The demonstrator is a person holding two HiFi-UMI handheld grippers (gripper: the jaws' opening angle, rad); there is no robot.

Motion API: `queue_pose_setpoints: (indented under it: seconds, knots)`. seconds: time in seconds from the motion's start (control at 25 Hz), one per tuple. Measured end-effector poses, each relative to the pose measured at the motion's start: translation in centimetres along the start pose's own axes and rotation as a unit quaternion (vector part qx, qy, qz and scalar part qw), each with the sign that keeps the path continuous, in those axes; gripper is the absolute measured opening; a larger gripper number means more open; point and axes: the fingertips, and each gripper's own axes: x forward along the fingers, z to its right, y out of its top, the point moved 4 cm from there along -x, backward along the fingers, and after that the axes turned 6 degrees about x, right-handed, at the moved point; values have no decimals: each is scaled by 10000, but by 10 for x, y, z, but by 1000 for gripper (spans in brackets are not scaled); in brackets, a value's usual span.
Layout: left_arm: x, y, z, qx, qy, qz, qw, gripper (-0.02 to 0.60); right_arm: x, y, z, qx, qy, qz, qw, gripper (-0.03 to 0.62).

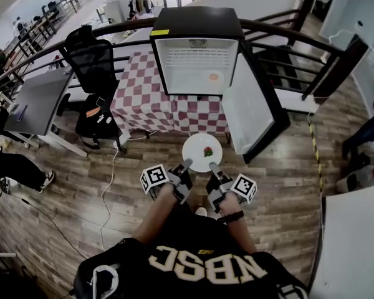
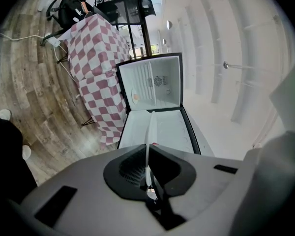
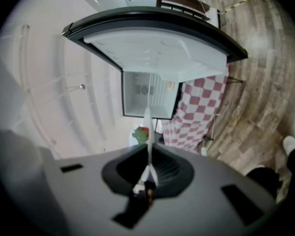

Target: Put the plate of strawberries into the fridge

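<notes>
The left gripper (image 1: 187, 164) and the right gripper (image 1: 212, 166) are each clamped on the near rim of the round white plate (image 1: 194, 143), left at its near-left edge and right at its near-right. The plate is carried level in the air over the wooden floor, with one red strawberry (image 1: 208, 151) on its right half.

The small black fridge (image 1: 196, 23) lies straight ahead on the far side of the plate. Its white inside faces the person, and its open door (image 1: 246, 108) swings out to the right. Both hands look equally near, so I judge the coming move to be a straight push away.

The head view shows the plate's full round face. Both gripper views see it edge-on as a thin white line (image 2: 148, 141). Only the right gripper view shows the strawberry's green leaves (image 3: 139, 134).
</notes>
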Motion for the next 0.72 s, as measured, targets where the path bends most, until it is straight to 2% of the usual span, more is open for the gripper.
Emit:
queue_pose_setpoints:
  seconds: [0.36, 0.72]
  knots:
    - [20, 25, -10, -218, -18, 80, 9997, 28, 33, 18, 6, -7, -142, -63, 9999, 37]
    - [76, 112, 3, -72, -254, -320, 9991, 28, 110, 54, -23, -167, -141, 431, 9988, 37]
